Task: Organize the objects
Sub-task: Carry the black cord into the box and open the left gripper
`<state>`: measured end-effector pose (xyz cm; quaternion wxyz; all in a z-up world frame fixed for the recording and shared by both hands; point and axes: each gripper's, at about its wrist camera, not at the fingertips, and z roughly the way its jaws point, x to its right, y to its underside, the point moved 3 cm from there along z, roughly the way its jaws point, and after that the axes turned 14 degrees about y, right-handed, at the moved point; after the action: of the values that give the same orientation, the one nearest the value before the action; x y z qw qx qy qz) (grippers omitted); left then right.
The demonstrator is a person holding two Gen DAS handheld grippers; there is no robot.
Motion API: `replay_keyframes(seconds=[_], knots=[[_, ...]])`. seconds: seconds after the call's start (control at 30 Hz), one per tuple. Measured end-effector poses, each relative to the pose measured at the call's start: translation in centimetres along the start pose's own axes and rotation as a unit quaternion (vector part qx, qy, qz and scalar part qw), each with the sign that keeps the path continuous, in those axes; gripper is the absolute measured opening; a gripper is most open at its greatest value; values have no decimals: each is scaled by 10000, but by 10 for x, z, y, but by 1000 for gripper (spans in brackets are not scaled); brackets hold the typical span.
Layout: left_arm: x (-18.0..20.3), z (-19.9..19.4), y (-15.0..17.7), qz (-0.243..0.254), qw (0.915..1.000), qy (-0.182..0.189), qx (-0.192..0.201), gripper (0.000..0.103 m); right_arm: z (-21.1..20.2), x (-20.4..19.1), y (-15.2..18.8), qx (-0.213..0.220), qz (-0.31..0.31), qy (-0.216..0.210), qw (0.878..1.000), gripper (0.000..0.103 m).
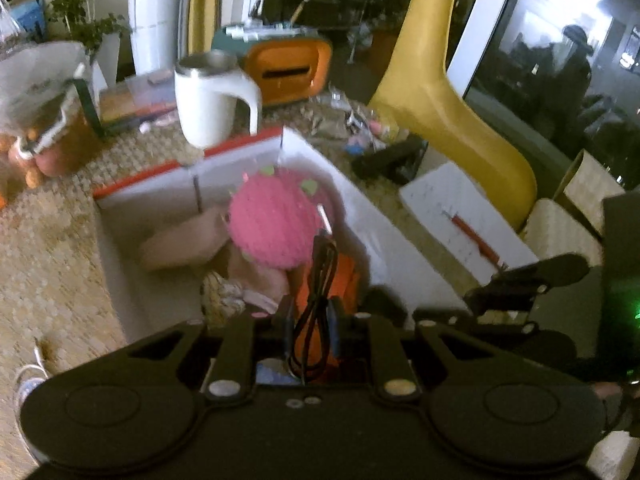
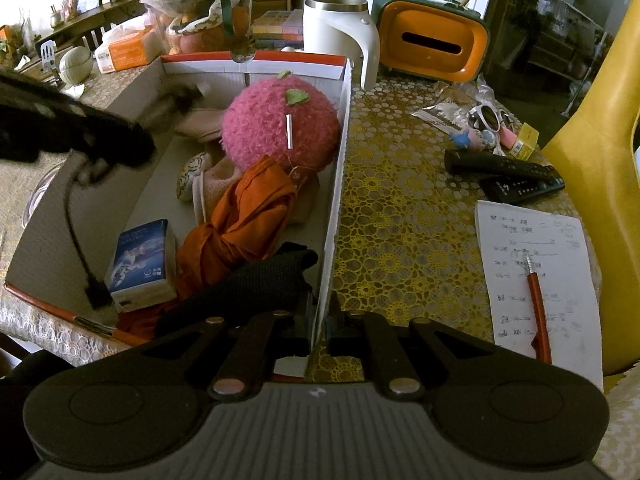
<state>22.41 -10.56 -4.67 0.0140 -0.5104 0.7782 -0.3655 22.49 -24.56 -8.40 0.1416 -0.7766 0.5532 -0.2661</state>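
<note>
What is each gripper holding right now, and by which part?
Left gripper: a black cable, pinched on its coiled loop. Right gripper: the white box, clamped on its side wall's top edge.
</note>
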Motion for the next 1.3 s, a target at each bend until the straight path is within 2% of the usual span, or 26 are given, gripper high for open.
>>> replay_keyframes(seconds=[0.33, 0.93, 1.17, 1.3], knots=[[-10, 35, 7, 75, 9991, -351, -222, 15, 0, 0, 1, 6, -6, -3, 10000, 6], [-26, 59, 21, 1, 9971, -464, -597, 17, 1, 0, 1, 18, -4, -8, 10000, 6], [-31, 50, 22, -158, 9975, -399, -557, 28, 2, 0, 0, 19, 0, -6, 10000, 6], [-29, 40, 23, -111, 9984, -323, -449, 41, 2, 0, 1, 24, -6, -2, 10000, 6]])
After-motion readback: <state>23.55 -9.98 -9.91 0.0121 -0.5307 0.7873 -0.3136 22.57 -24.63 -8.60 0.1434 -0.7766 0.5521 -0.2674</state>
